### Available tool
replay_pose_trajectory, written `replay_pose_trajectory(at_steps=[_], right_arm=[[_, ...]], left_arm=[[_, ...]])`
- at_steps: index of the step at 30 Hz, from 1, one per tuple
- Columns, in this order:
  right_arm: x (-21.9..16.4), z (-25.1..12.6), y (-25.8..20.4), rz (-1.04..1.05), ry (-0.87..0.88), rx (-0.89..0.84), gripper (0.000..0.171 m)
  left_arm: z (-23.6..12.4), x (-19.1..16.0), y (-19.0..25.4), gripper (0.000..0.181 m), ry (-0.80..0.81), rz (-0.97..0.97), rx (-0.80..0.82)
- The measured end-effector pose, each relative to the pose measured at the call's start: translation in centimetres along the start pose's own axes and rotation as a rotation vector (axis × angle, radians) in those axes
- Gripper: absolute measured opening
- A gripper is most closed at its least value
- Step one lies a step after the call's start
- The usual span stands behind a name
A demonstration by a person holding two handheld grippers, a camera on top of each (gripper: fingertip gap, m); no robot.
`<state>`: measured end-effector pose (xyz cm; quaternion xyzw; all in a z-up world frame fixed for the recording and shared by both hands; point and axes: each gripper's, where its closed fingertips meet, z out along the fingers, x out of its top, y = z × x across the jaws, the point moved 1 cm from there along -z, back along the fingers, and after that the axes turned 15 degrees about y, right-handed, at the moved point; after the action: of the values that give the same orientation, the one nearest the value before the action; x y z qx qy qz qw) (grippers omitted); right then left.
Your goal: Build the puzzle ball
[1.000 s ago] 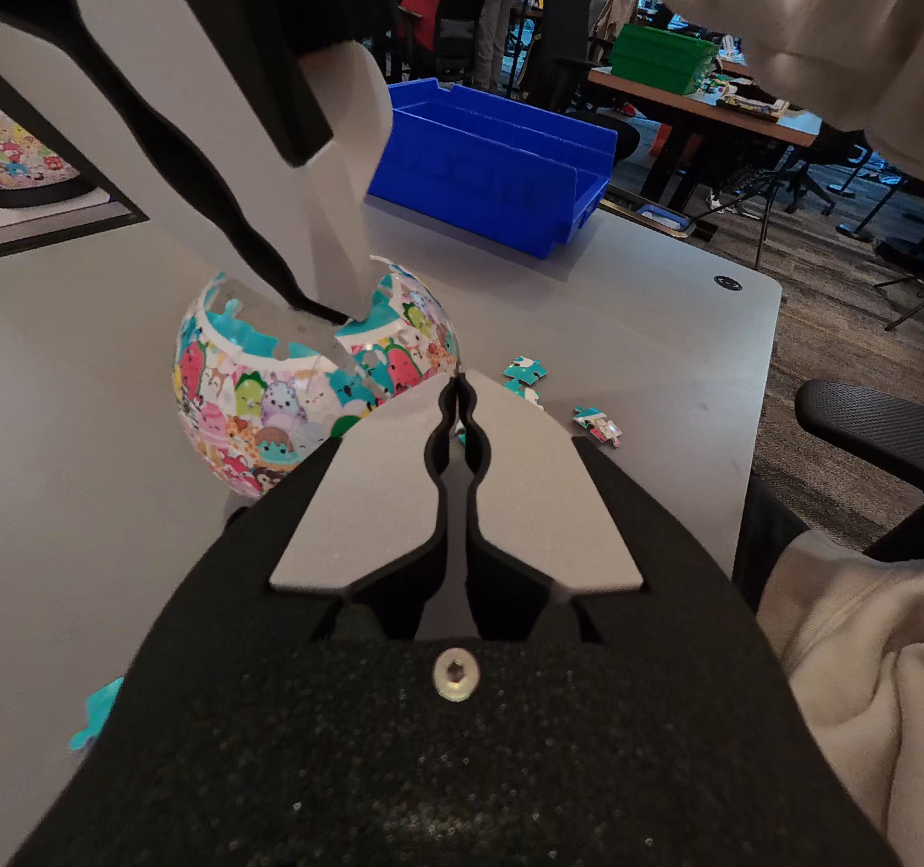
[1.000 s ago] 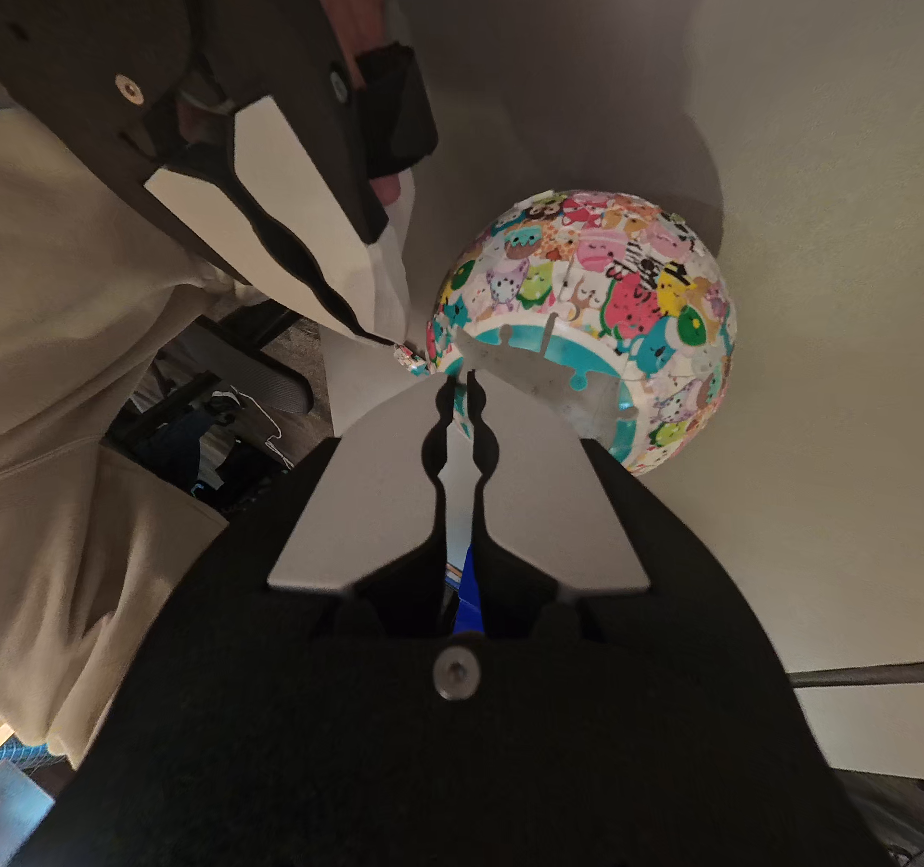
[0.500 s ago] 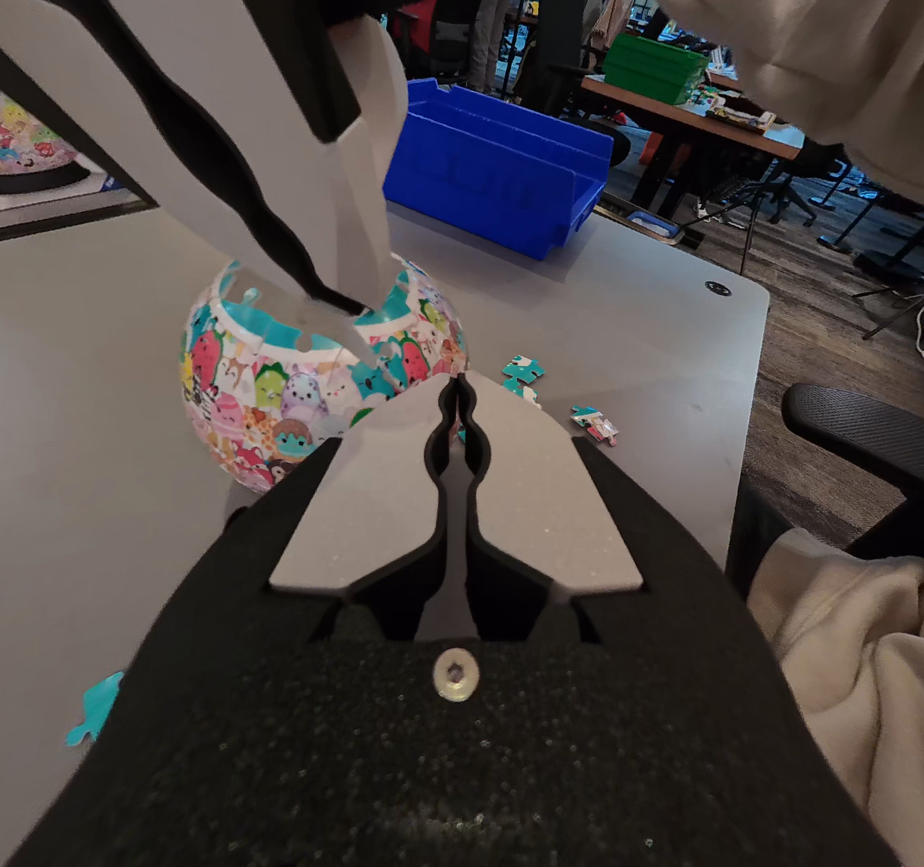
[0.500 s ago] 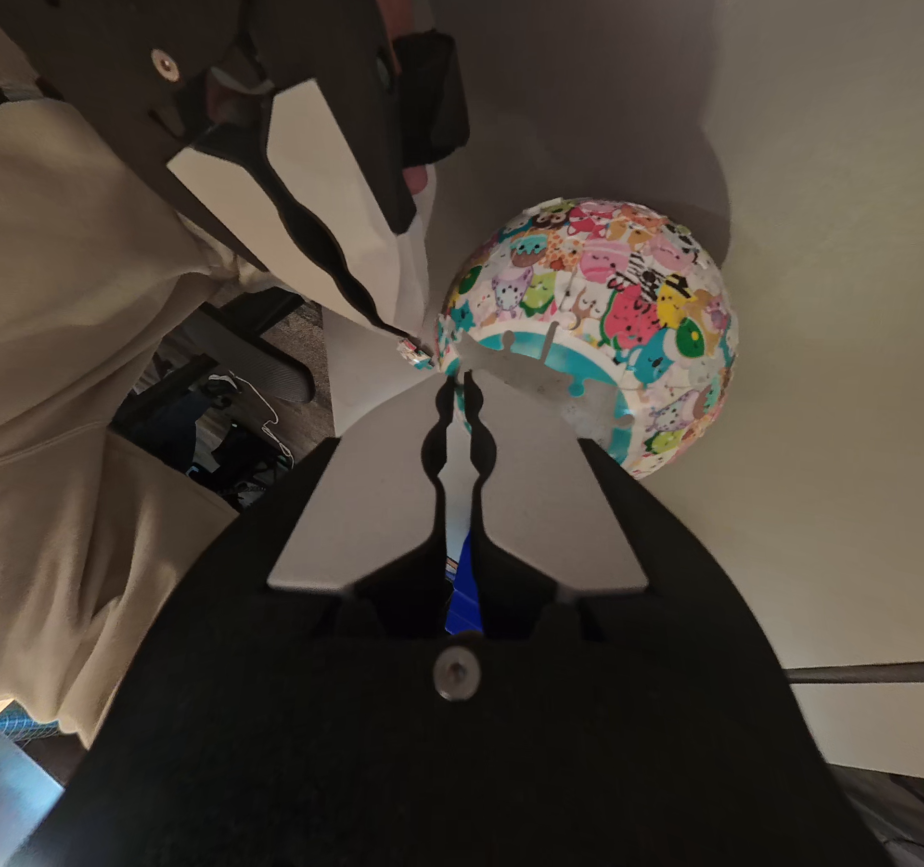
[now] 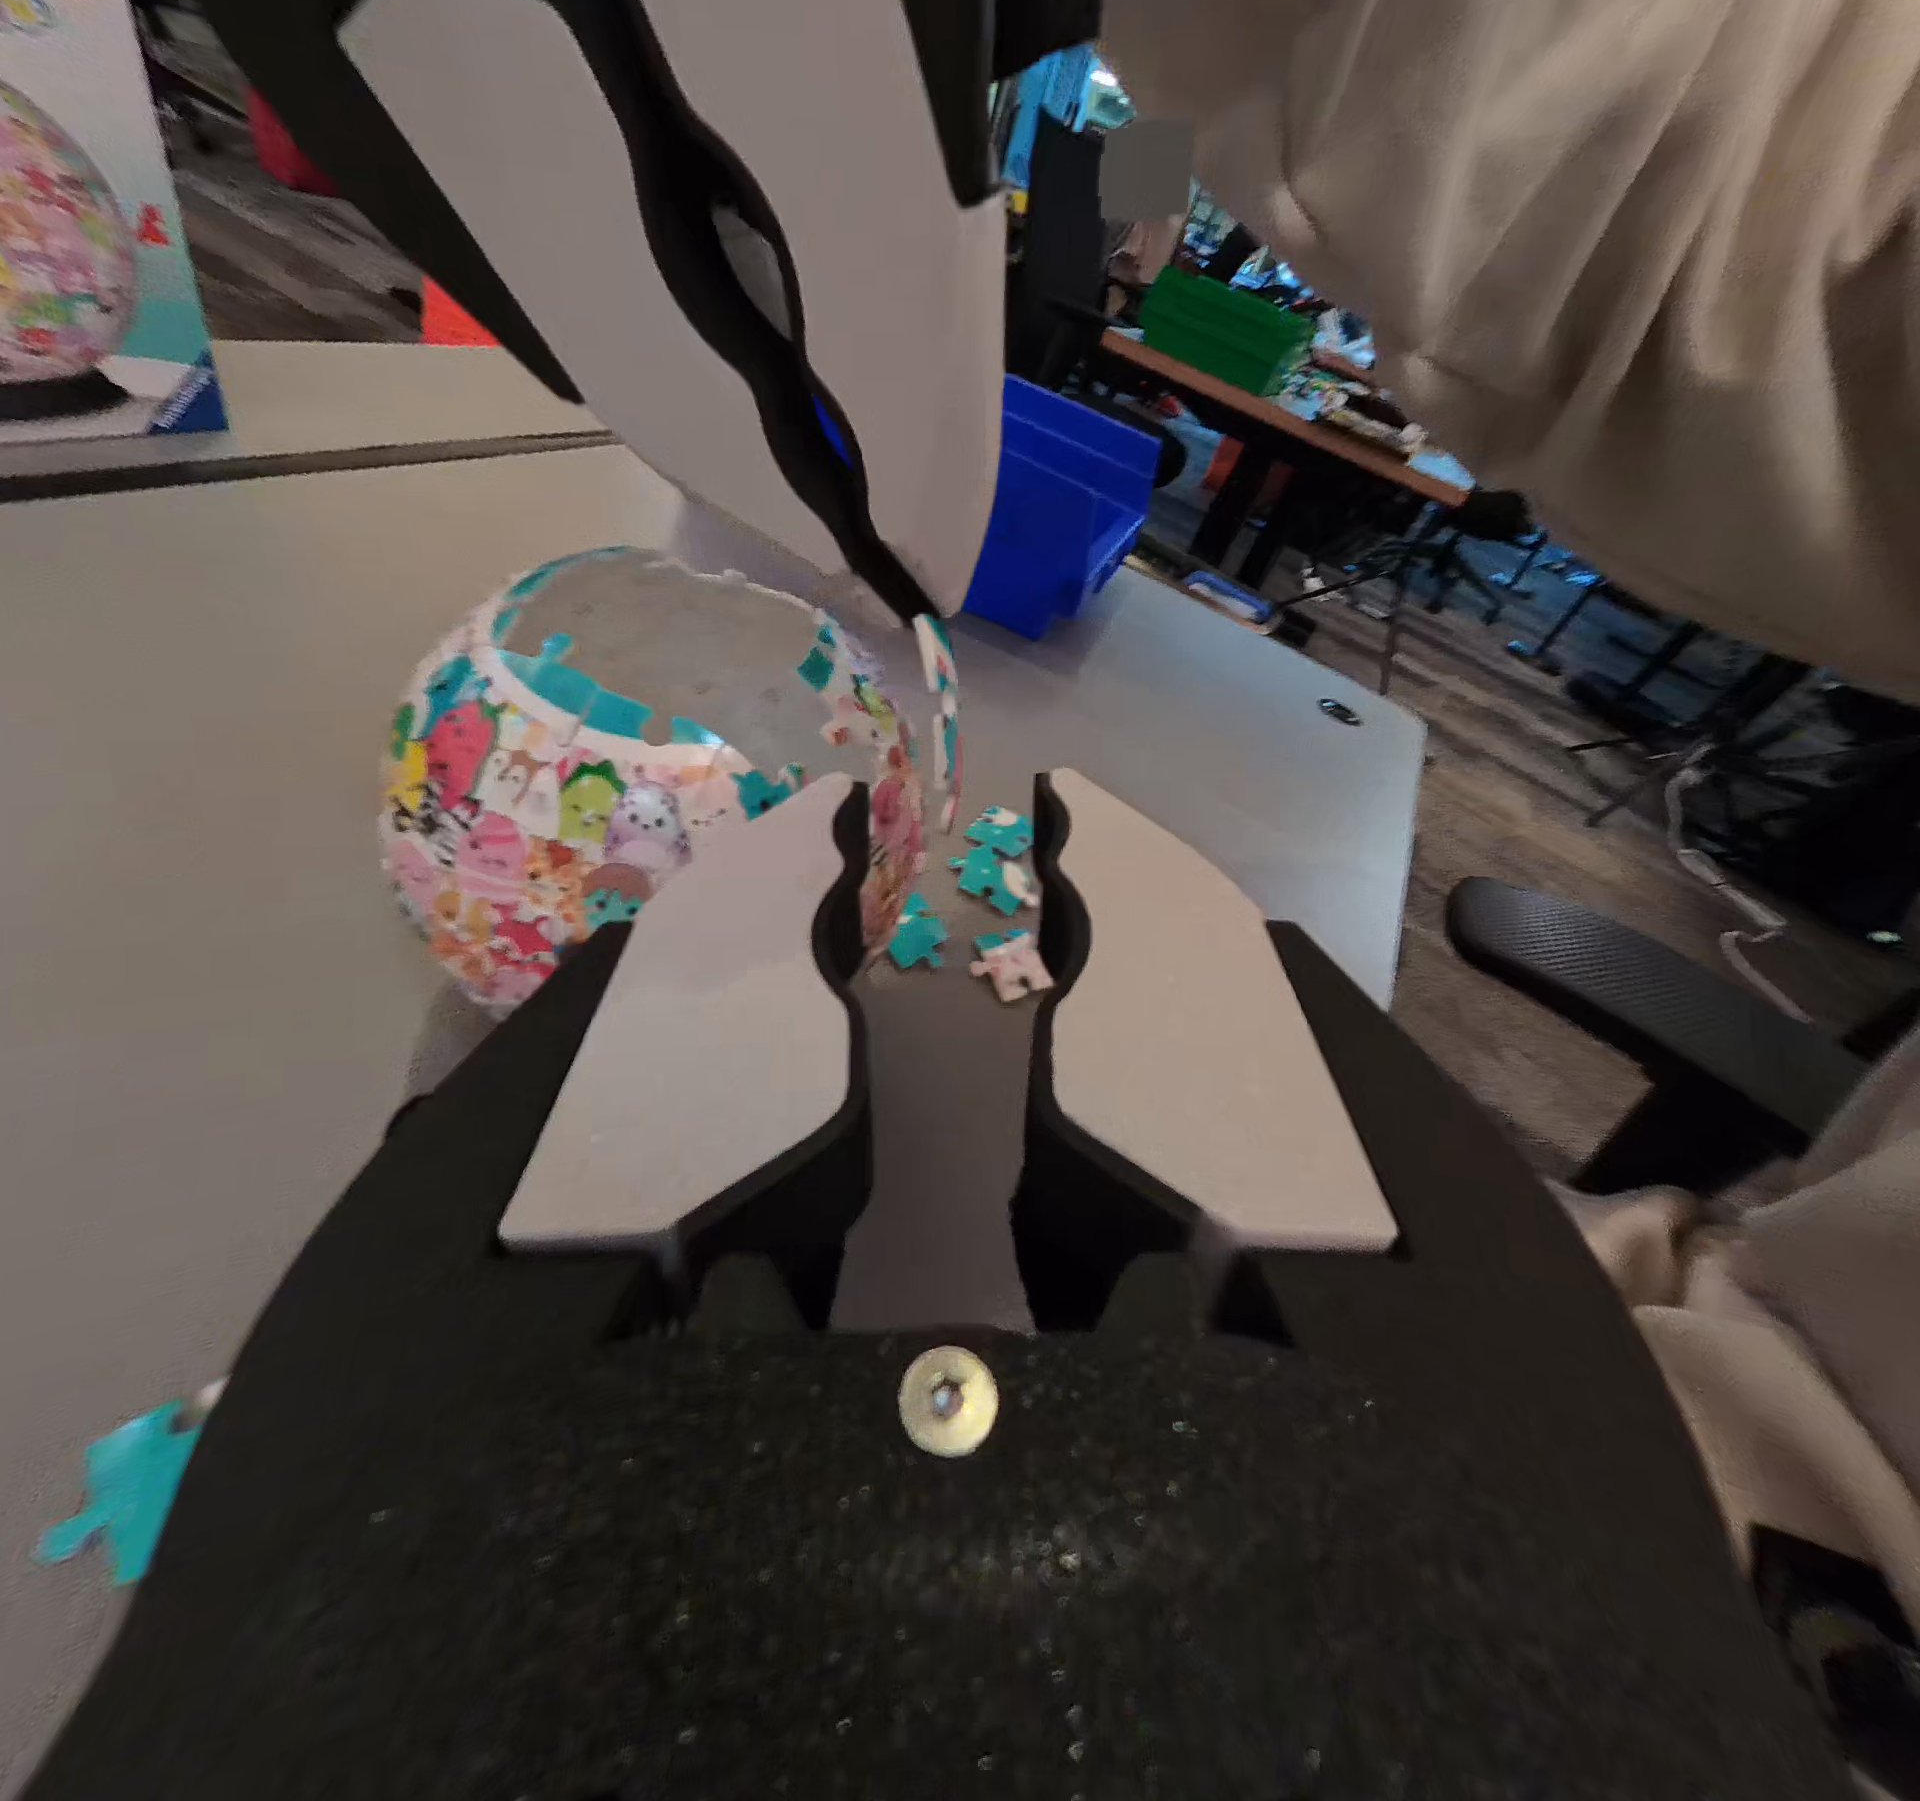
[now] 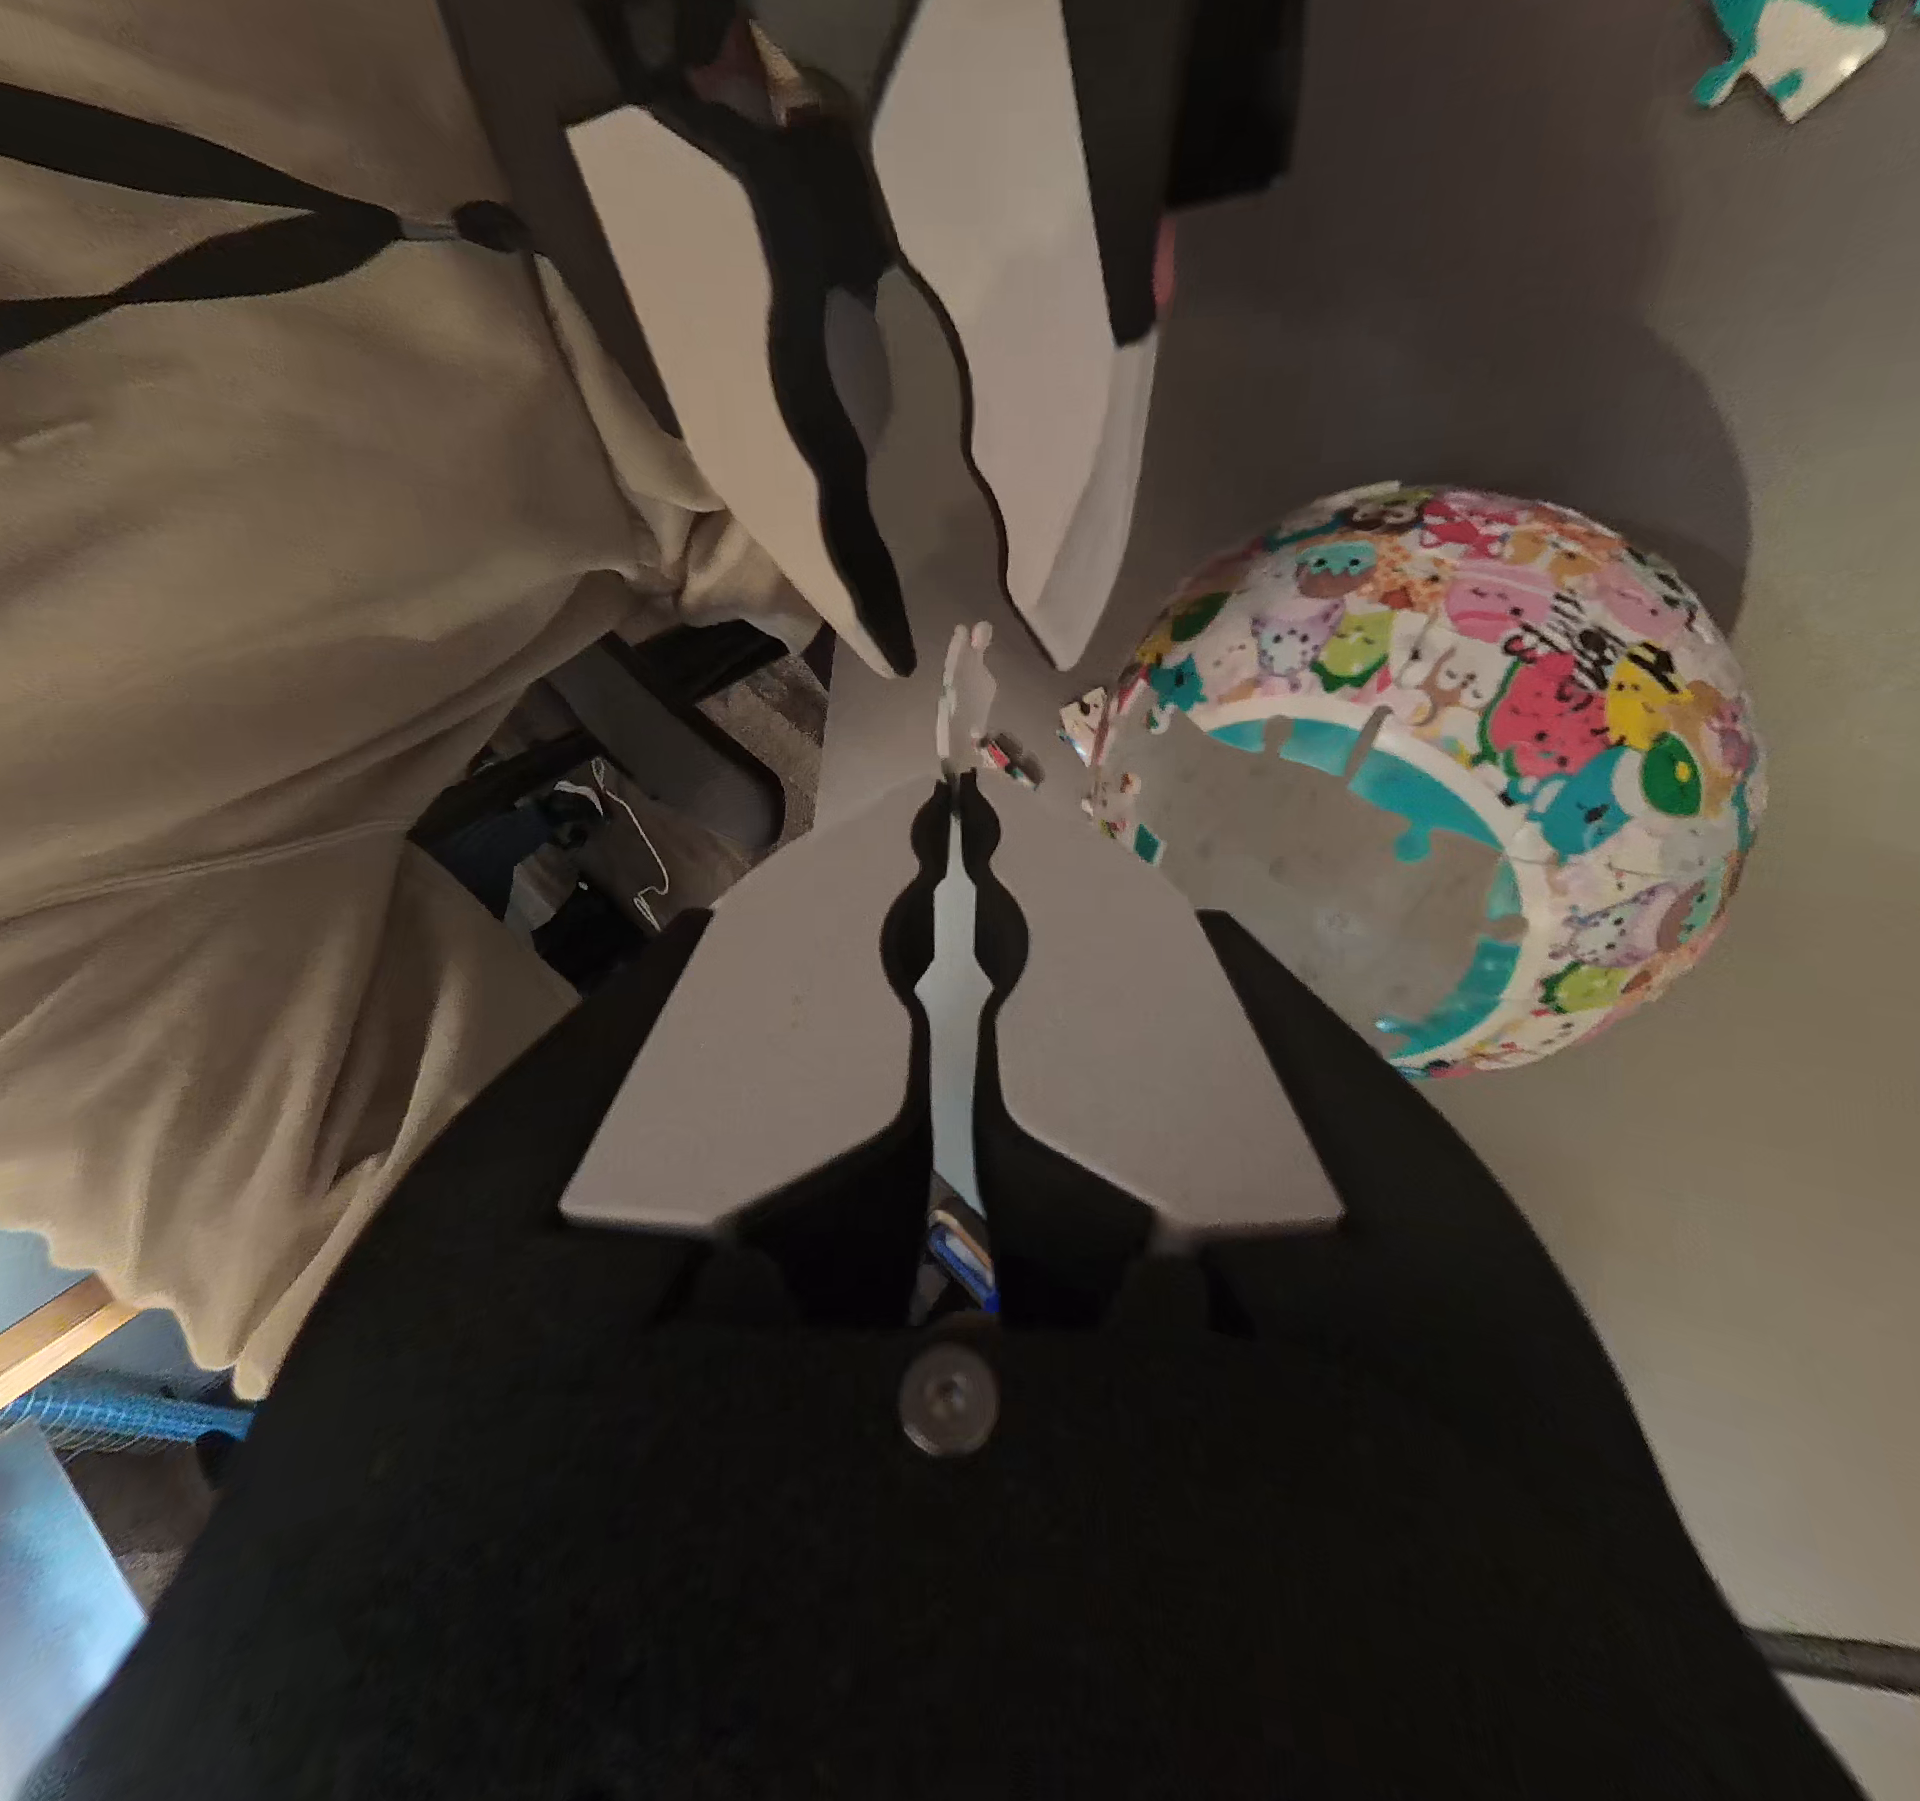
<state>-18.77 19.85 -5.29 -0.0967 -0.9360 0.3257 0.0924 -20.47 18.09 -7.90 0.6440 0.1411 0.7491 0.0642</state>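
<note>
The puzzle ball [image 5: 582, 795] stands on the grey table [image 5: 187, 712], part built, with a wide hole at its top; it also shows in the right wrist view [image 6: 1507, 733]. My right gripper [image 6: 956, 790] is shut on a puzzle piece [image 6: 961, 702] whose white back faces its camera. In the left wrist view the right gripper [image 5: 914, 608] comes down from above, with the piece [image 5: 940, 712] hanging edge-on just right of the ball's rim. My left gripper [image 5: 945, 787] is open and empty. Its tips [image 6: 982, 655] stand either side of the piece's far end.
Several loose pieces [image 5: 992, 863] lie on the table right of the ball, and a teal one [image 5: 114, 1502] lies near left. A blue bin [image 5: 1060, 504] stands behind, the puzzle box [image 5: 83, 245] at far left. The table's edge and a chair [image 5: 1621, 982] are at right. The grippers are tip to tip, or close to it.
My left gripper was shut and has opened. My right gripper has come off the ball's rim and now holds the piece clear of the ball. Both grippers have shifted to the ball's right side.
</note>
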Motion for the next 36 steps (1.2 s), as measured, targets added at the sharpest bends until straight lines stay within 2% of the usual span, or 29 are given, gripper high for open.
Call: replay_pose_trajectory(at_steps=[2, 3, 7, 11, 15, 19, 23, 28, 31, 36], right_arm=[[0.4, 0.0, -0.2, -0.019, 0.02, -0.006, 0.001], [0.6, -0.1, -0.4, -0.029, 0.031, -0.002, 0.001], [2.2, -0.3, -0.6, -0.123, 0.146, -0.053, 0.002], [4.5, -1.4, -1.5, -0.24, 0.447, -0.083, 0.001], [5.6, -2.6, -2.2, -0.25, 0.801, -0.102, 0.005], [5.7, -1.9, -2.1, -0.227, 0.942, -0.097, 0.003], [5.8, -2.5, -1.8, -0.212, 0.939, -0.111, 0.004], [5.6, -2.6, -1.5, -0.223, 0.788, -0.161, 0.001], [5.7, -3.5, -1.0, -0.221, 0.755, -0.203, 0.007], [5.6, -2.7, -1.3, -0.216, 0.664, -0.145, 0.004]], left_arm=[[0.2, 0.0, 0.3, 0.017, 0.006, -0.067, -0.024], [0.2, 0.0, 0.3, 0.004, 0.011, -0.099, -0.031], [0.0, 0.7, 0.8, 0.002, 0.09, -0.245, -0.072], [-0.8, 2.4, 0.9, 0.002, 0.24, -0.379, -0.123], [-1.9, 4.1, 0.0, 0.002, 0.364, -0.364, -0.102], [-2.4, 4.5, -0.6, 0.002, 0.412, -0.344, -0.078], [-2.2, 4.2, -0.5, 0.002, 0.385, -0.286, -0.062], [-2.0, 4.3, -0.5, 0.002, 0.388, -0.253, -0.045], [-2.1, 4.4, -0.5, 0.002, 0.389, -0.248, -0.044], [-2.0, 4.3, -0.2, 0.002, 0.383, -0.241, -0.046]])
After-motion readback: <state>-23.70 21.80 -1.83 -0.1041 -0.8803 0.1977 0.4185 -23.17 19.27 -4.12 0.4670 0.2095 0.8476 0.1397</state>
